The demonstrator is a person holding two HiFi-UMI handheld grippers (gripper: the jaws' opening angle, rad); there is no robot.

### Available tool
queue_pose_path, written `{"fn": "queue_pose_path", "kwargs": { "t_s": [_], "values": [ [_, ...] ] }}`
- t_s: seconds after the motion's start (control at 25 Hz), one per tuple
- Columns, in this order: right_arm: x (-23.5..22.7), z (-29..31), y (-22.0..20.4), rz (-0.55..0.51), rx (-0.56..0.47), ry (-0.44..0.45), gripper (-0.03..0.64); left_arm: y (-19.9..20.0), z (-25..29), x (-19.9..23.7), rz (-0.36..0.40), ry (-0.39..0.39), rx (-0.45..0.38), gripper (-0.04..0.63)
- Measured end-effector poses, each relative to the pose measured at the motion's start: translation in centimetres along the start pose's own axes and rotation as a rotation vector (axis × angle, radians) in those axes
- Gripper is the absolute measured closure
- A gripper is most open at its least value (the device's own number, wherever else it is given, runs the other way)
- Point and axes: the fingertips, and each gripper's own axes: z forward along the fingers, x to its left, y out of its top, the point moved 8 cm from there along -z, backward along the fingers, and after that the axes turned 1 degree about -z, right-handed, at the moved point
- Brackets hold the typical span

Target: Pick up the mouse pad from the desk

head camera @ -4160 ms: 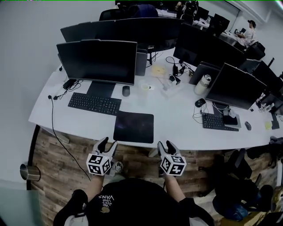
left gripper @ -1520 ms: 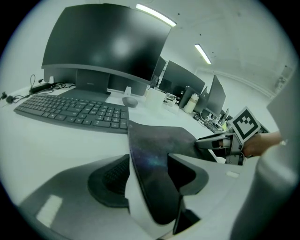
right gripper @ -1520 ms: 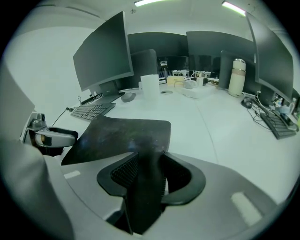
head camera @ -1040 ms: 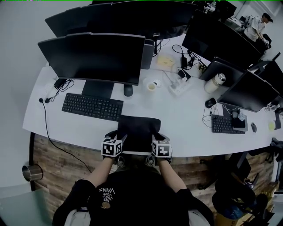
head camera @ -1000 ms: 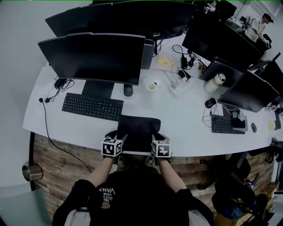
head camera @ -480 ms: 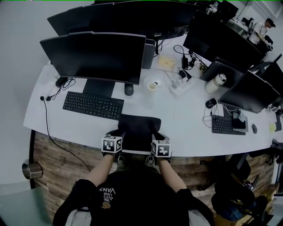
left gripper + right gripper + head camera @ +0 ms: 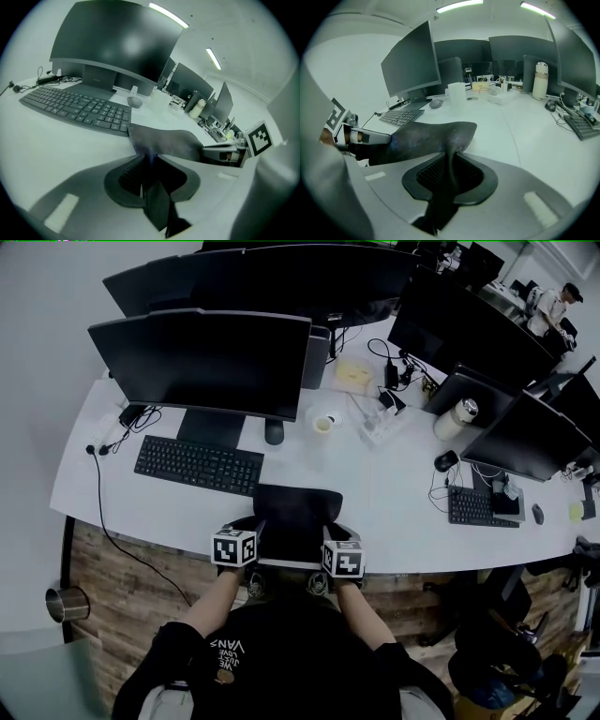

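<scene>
The dark mouse pad (image 7: 296,510) lies on the white desk (image 7: 141,512) at its near edge, right of the keyboard. My left gripper (image 7: 255,527) is at the pad's near left corner and my right gripper (image 7: 332,529) at its near right corner. In the left gripper view the jaws are closing, and the left gripper (image 7: 151,161) pinches the mouse pad (image 7: 164,140), which curls up off the desk. In the right gripper view the jaws are also closing, and the right gripper (image 7: 451,159) pinches the mouse pad (image 7: 433,133), whose corner bends upward.
A black keyboard (image 7: 197,465) and a large monitor (image 7: 202,357) stand left of and behind the pad. A mouse (image 7: 273,432), a small cup (image 7: 324,423) and a bottle (image 7: 454,418) lie farther back. More monitors fill the right side. A metal bin (image 7: 61,601) stands on the floor.
Since the earliest frame both grippers rose from below the desk edge to the pad's near corners. Over the last second they stayed there and the pad's near edge puckered up.
</scene>
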Motion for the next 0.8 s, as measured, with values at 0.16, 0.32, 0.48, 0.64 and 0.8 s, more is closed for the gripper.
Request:
{"fn": "queue_pose_path", "kwargs": {
  "t_s": [0.16, 0.32, 0.48, 0.64, 0.8],
  "values": [
    [0.3, -0.9, 0.2, 0.014, -0.026, -0.001, 0.541, 0.5, -0.5, -0.4, 0.013, -0.044, -0.021, 0.531],
    [0.8, -1.7, 0.2, 0.035, -0.051, -0.002, 0.545, 0.9, -1.2, -0.6, 0.036, -0.078, -0.043, 0.537],
    [1.3, -2.6, 0.3, 0.061, -0.089, -0.010, 0.546, 1.8, -2.2, -0.8, 0.089, -0.106, -0.081, 0.540],
    [2.0, -3.8, 0.8, 0.086, -0.138, -0.024, 0.548, 2.9, -3.5, -1.0, 0.135, -0.138, -0.126, 0.541],
    [3.1, -5.0, 1.4, 0.111, -0.196, -0.038, 0.548, 4.1, -4.9, -0.7, 0.173, -0.172, -0.172, 0.541]
  ]
}}
